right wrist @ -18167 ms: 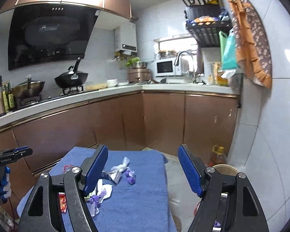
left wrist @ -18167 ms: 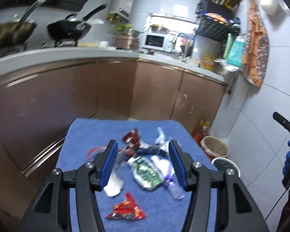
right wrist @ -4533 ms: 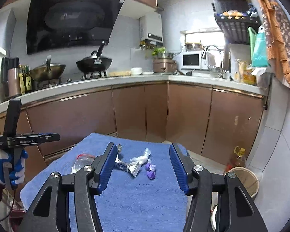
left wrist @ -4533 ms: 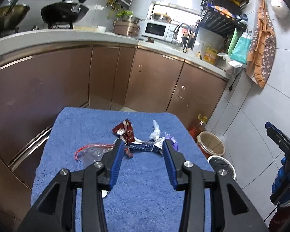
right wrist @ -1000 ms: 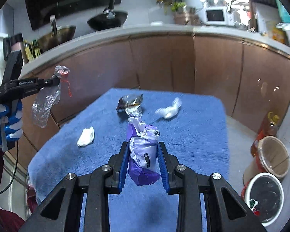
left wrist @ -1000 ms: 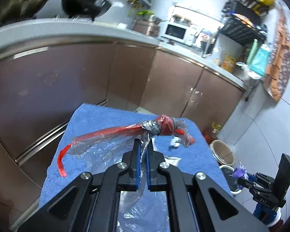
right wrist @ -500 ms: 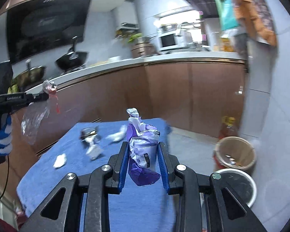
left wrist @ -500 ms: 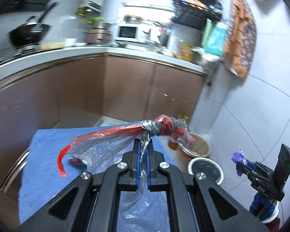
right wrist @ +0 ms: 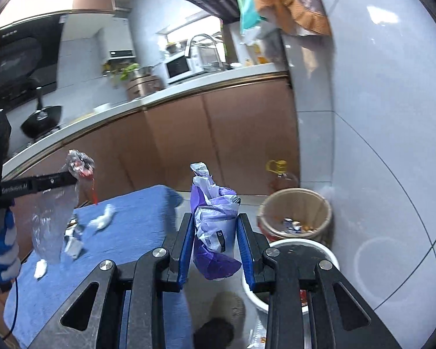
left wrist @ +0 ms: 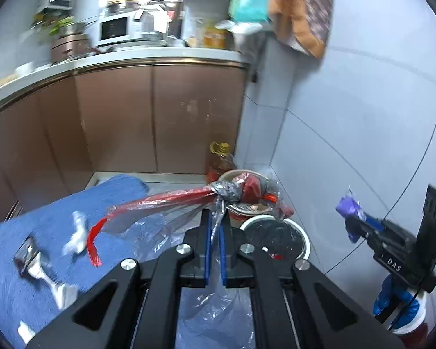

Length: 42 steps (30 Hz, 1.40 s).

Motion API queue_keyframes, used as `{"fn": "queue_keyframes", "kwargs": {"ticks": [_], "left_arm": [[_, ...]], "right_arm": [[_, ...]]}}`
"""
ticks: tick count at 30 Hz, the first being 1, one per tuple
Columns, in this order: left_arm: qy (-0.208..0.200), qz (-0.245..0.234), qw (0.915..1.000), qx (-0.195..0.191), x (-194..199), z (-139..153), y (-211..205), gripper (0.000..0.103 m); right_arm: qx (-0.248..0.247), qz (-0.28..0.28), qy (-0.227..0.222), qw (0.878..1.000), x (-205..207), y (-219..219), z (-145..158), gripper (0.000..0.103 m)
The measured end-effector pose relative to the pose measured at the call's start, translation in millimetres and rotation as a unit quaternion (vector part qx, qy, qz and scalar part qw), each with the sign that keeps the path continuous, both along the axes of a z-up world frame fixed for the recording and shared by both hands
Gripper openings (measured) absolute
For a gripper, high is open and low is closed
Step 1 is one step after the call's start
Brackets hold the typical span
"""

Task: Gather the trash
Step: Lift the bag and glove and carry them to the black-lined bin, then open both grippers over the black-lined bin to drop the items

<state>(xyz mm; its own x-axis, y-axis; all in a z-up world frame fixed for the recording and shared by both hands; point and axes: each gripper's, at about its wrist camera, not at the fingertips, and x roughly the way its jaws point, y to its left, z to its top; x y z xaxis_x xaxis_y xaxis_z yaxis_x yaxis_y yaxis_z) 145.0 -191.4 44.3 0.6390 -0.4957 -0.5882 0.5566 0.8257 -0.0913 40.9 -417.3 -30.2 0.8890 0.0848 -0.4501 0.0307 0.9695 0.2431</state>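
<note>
- We see the left hand-held gripper [left wrist: 214, 226] pressed together on a clear plastic bag with red handles [left wrist: 171, 200], lifted above the blue towel [left wrist: 43, 226] and reaching toward the white bin [left wrist: 300, 234].
- The right hand-held gripper [right wrist: 215, 232] pinches a crumpled purple wrapper [right wrist: 213, 224], held in the air beside the white bin [right wrist: 314, 247].
- A tan basket [right wrist: 296, 203] with scraps inside stands just behind the white bin, touching it; an oil bottle [right wrist: 280, 174] stands behind that.
- On the blue towel, away from the white bin, lie a white tissue [left wrist: 75, 235], a silvery wrapper [left wrist: 32, 258] and small white scraps.
- A blue-and-white gloved hand [right wrist: 3, 247] grips the left handle.
</note>
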Motion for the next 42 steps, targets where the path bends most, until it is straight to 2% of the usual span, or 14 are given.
{"fn": "queue_keyframes", "kwargs": {"ticks": [7, 13, 20, 24, 27, 32, 37, 39, 40, 41, 42], "left_arm": [[0.001, -0.041, 0.9988, 0.026, 16, -25, -60, 0.004], [0.02, -0.065, 0.9969, 0.041, 41, -53, -103, 0.004], [0.069, -0.092, 0.9924, 0.044, 72, -98, -155, 0.004], [0.128, -0.101, 0.9865, 0.016, 99, -129, -188, 0.004], [0.156, -0.103, 0.9823, 0.008, 112, -148, -208, 0.004], [0.169, -0.099, 0.9804, 0.021, 125, -178, -237, 0.004], [0.188, -0.09, 0.9773, 0.036, 133, -201, -257, 0.006], [0.2, -0.087, 0.9752, 0.039, 138, -209, -263, 0.01], [0.204, -0.086, 0.9745, 0.039, 140, -212, -265, 0.019], [0.207, -0.084, 0.974, 0.037, 141, -216, -266, 0.036], [0.209, -0.081, 0.9739, 0.036, 142, -217, -266, 0.044]], "right_arm": [[0.004, -0.032, 0.024, 0.999, 16, -21, -26, 0.027], [0.018, -0.05, 0.052, 0.997, 35, -42, -55, 0.028], [0.03, -0.073, 0.088, 0.993, 57, -66, -89, 0.028], [0.04, -0.09, 0.114, 0.989, 68, -80, -115, 0.028], [0.05, -0.103, 0.138, 0.984, 76, -90, -138, 0.028], [0.063, -0.117, 0.168, 0.977, 83, -102, -169, 0.028], [0.069, -0.127, 0.182, 0.973, 86, -107, -186, 0.029], [0.069, -0.134, 0.189, 0.97, 87, -110, -191, 0.029], [0.068, -0.138, 0.192, 0.969, 88, -111, -193, 0.029], [0.065, -0.143, 0.195, 0.968, 87, -112, -195, 0.031], [0.062, -0.145, 0.197, 0.968, 87, -112, -196, 0.034]]}}
